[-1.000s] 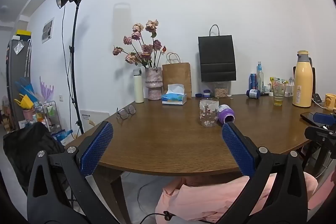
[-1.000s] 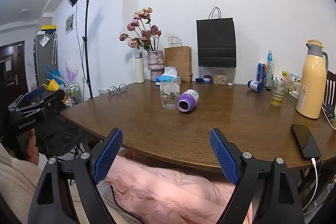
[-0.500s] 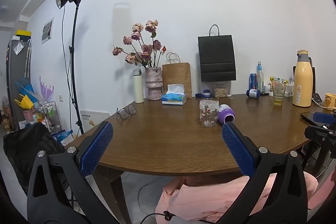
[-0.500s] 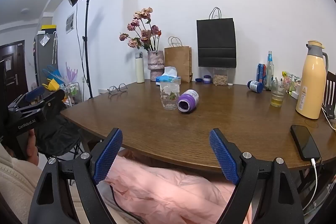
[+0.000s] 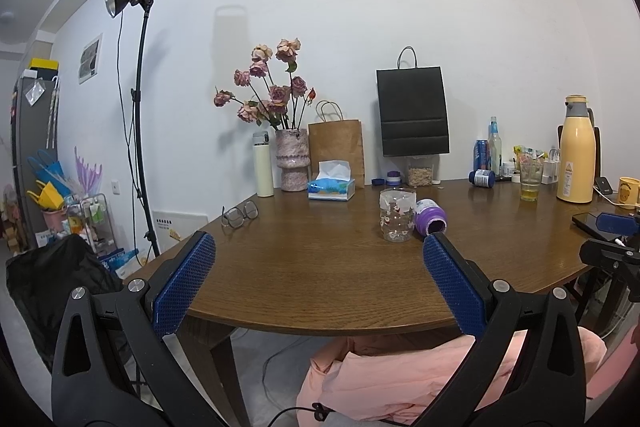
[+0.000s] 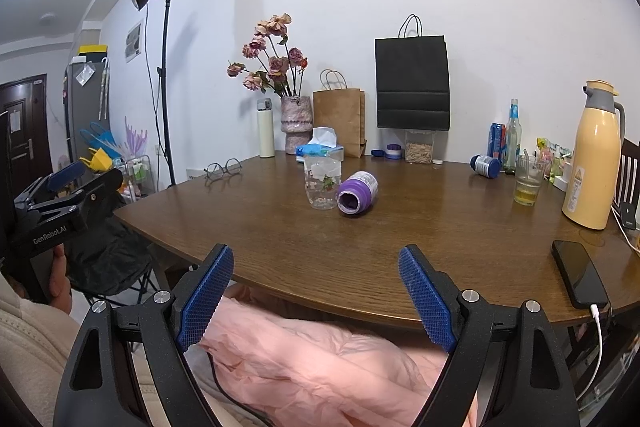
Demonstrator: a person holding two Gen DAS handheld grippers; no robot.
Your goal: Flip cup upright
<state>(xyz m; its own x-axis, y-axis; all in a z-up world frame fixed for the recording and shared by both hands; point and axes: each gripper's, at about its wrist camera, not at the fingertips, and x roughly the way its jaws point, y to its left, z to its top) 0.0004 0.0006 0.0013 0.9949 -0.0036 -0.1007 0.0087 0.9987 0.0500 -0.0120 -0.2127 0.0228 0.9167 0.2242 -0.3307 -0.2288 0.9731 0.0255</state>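
A purple cup [image 5: 430, 218] [image 6: 357, 193] lies on its side on the brown wooden table [image 5: 320, 279] [image 6: 400, 247], its mouth turned toward me. It touches or nearly touches an upright clear glass [image 5: 397, 214] [image 6: 322, 183] with a flower print on its left. My left gripper [image 5: 318, 243] is open and empty, held off the table's near edge, well short of the cup. My right gripper [image 6: 316, 253] is also open and empty, in front of the near edge. The left gripper [image 6: 68, 195] also shows in the right wrist view, with a hand on it.
Along the far edge stand a flower vase [image 5: 294, 165], white bottle [image 5: 263, 165], tissue box [image 5: 331, 185], paper bags [image 5: 412, 111], cans and a drinking glass [image 5: 530, 181]. A yellow thermos [image 6: 592, 157] and a phone [image 6: 578, 273] lie at the right. Glasses [image 5: 239, 214] sit at the left.
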